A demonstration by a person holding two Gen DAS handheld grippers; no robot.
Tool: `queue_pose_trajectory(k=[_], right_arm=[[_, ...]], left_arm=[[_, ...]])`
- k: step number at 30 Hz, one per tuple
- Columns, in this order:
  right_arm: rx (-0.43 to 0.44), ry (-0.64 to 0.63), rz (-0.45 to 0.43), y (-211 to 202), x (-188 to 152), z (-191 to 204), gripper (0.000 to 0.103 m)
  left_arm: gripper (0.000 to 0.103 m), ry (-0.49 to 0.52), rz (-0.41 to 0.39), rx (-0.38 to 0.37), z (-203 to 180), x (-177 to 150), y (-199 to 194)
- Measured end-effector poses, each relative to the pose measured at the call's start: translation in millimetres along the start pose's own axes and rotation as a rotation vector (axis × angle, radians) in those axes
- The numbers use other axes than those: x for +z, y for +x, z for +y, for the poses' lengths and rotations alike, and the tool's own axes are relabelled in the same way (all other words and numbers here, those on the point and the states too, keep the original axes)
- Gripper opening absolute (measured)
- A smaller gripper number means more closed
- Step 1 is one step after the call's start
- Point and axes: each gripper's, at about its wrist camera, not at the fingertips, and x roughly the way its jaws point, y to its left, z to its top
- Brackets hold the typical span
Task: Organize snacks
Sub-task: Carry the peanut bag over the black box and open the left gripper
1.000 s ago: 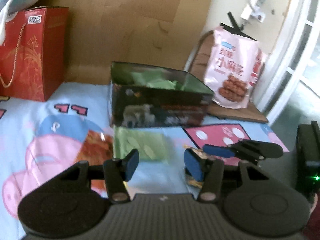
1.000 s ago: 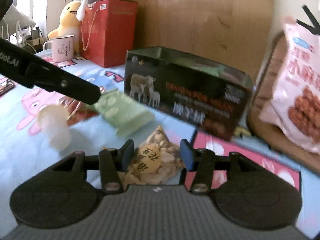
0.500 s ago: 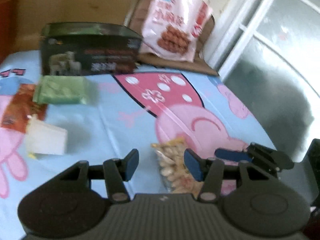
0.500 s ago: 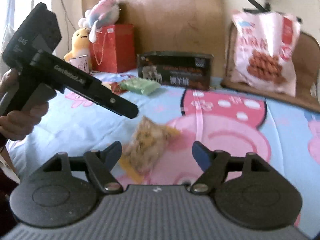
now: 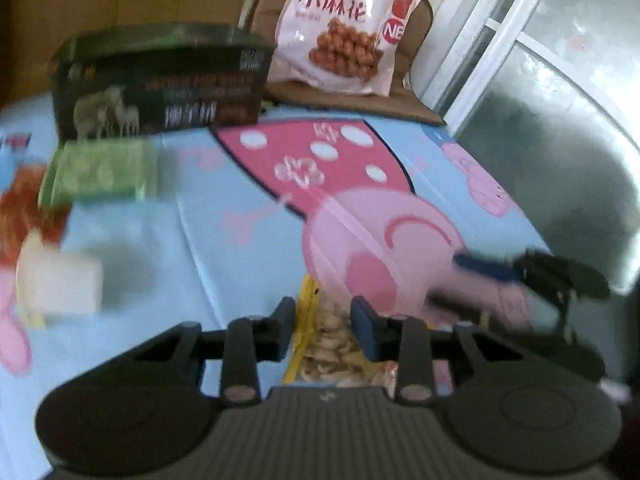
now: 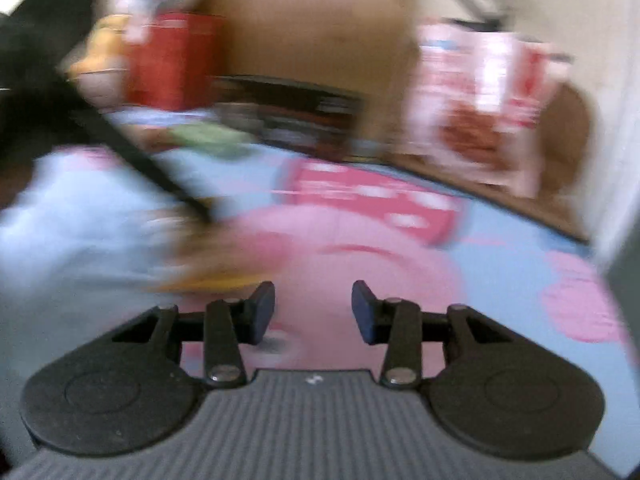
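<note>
My left gripper point(image 5: 323, 326) has its jaws spread around the peanut packet point(image 5: 336, 350), which lies flat on the cartoon-print tabletop point(image 5: 224, 240) at the near edge, well apart from the dark open box point(image 5: 160, 88) at the back; pads either side of the packet, contact not clear; my right gripper point(image 6: 313, 312) hangs over the pink print with jaws spread and nothing between them, view badly blurred; green packet point(image 5: 100, 174) sits just in front of the box, white packet point(image 5: 60, 286) and orange wrapper point(image 5: 24, 208) to the left; my read: close on the packet's middle, not the crinkly seam, lift level, then carry to the box; big pink bag point(image 5: 340, 24) leans behind
</note>
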Motion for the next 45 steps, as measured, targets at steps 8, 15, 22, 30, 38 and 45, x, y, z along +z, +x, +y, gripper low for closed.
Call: queue_pose_trajectory(k=[8,15,22,30,38,45], right_arm=[[0.339,0.016,0.018,-20.1,-5.5,25.1,0.055],[0.317,0.016,0.037,1.9,-3.7,51.9,0.045],[0.29,-0.031,-0.041,9.9,34.5,48.5,0.031],[0.242,-0.14,-0.259,49.2,133.1,28.9,0.031],[0.137,-0.161,-0.199,157.9,182.3,1.4,0.03],[0.028,-0.1,-0.155,190.8,170.3,-11.6,0.06]], left_arm=[[0.049,-0.032,-0.078,0.022,13.4,-5.3,-36.7],[0.036,-0.011,-0.026,-0.042,7.0,-16.2,-13.5],[0.032,-0.027,-0.11,-0.026,16.3,9.9,-40.6],[0.032,0.025,-0.336,0.053,28.2,105.0,-83.1],[0.034,-0.041,-0.314,0.153,73.6,191.2,-11.7],[0.044,-0.055,-0.21,0.194,92.2,197.9,38.6]])
